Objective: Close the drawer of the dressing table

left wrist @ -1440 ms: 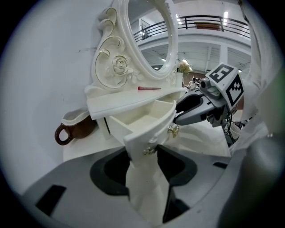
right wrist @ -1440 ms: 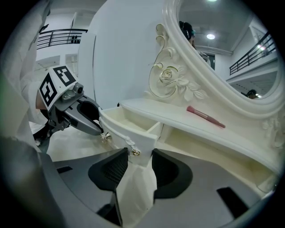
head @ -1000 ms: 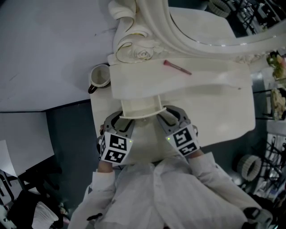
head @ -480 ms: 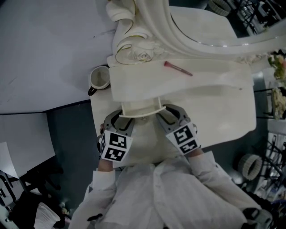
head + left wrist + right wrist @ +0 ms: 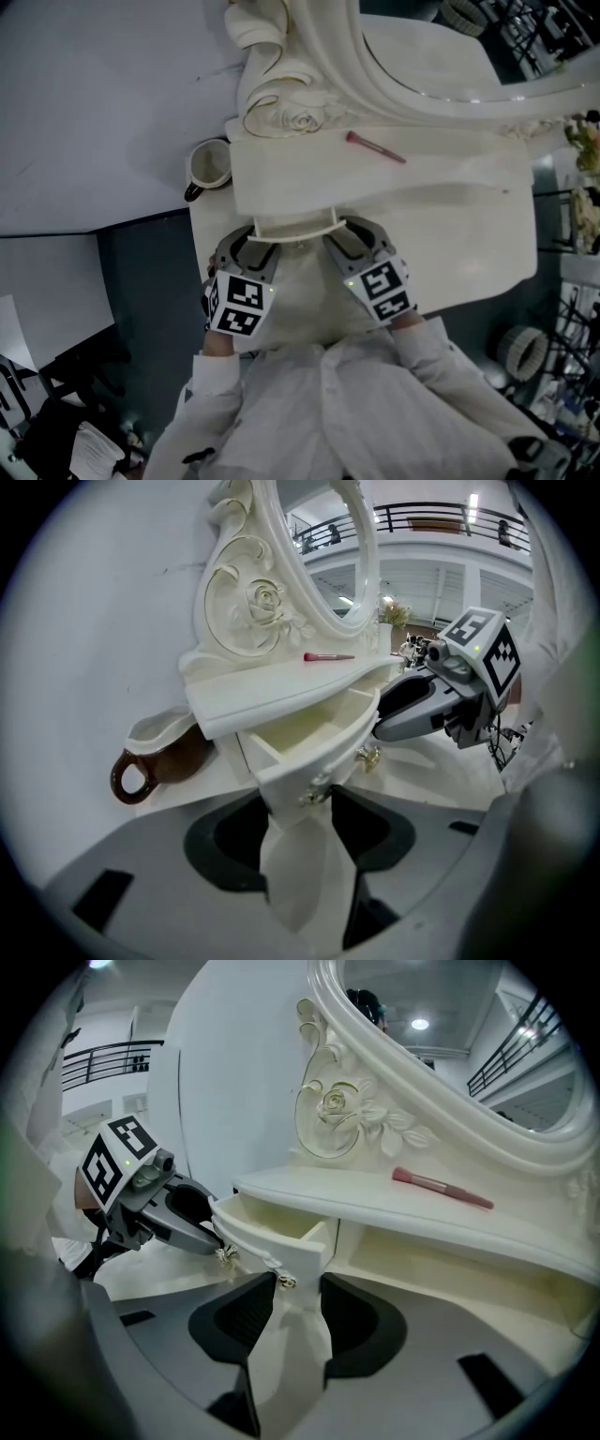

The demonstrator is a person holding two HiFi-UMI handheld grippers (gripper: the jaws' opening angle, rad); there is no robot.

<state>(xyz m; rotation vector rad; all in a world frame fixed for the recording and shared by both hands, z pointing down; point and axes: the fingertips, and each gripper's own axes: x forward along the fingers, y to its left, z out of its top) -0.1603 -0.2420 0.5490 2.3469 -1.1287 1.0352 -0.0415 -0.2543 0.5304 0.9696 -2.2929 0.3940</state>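
1. The drawer is pulled out, sticking out of the front of the white dressing table right under its shelf. It looks empty inside, and it has a curved front with little gold knobs.
2. The left gripper is at the drawer's left front corner. Its jaws are spread wide and the corner pokes in between the tips, but I don't see the pads actually squeezing it.
3. The right gripper is at the drawer's right front corner. Its jaws are set narrower and sit snug on either side of the front panel's end, one tip right by a knob. Looks like a proper pinch to me.
4. A brown-and-white mug stands off to the left of the drawer and a bit further back.
5. A pink brush lies on the shelf above the drawer, behind it and to the right.
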